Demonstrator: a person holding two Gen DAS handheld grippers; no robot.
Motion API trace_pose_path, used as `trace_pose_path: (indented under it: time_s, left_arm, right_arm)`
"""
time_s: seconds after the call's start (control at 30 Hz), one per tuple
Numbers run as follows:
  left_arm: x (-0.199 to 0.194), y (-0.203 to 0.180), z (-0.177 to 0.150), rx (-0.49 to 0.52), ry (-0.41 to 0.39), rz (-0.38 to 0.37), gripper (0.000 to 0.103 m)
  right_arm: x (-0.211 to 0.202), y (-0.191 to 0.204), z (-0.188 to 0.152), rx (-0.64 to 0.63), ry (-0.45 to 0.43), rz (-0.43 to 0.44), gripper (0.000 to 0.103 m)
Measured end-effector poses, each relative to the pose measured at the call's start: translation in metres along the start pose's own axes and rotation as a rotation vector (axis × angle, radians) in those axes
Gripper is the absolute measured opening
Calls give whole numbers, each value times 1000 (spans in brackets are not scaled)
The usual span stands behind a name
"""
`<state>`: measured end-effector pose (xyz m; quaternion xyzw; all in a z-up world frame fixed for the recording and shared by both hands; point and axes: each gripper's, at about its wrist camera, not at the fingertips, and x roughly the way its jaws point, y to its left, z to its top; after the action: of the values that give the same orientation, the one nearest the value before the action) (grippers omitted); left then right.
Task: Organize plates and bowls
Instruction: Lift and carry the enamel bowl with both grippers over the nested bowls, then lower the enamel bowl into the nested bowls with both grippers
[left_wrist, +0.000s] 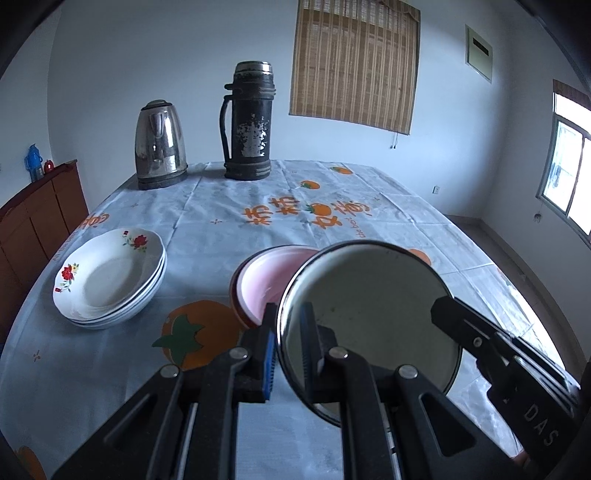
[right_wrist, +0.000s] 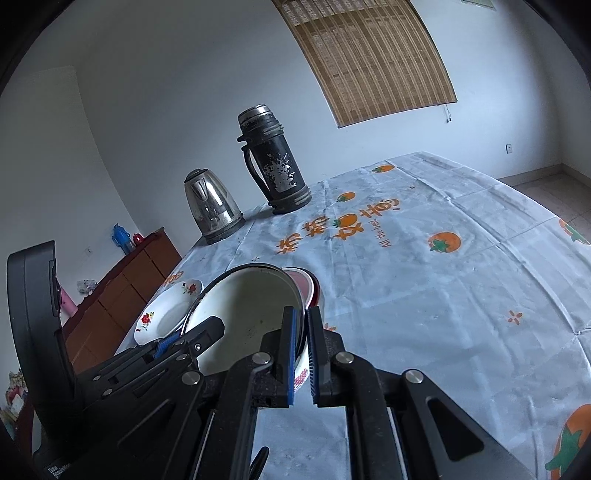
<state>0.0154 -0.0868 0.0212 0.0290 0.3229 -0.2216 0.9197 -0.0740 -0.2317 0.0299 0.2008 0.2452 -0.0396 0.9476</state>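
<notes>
While our left gripper (left_wrist: 290, 347) and right gripper (right_wrist: 303, 354) clamp opposite rims of the enamel bowl (left_wrist: 369, 314), pink bowls (left_wrist: 266, 280) sit mid-frame behind it.

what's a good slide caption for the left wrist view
Both grippers, left and right, clamp the rim of an enamel bowl above the pink bowl, floral plates stacked alongside.

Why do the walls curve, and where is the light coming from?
Left wrist view: fisheye lens bends the room's edges; daylight enters by the bright, washed-out window; the kettle shows glare. Right wrist view: same bending, the bamboo blind curves, corners go dark.
</notes>
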Motion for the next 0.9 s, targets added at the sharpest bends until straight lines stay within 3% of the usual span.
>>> trace_pose_path:
  time_s: [0.43, 0.9]
  left_arm:
    - [-2, 29, 13, -47, -23, 42, 9]
    - [15, 27, 38, -41, -29, 56, 9]
  right_arm:
    - [20, 29, 9, -41, 9, 45, 7]
    - [38, 29, 31, -44, -3, 57, 7]
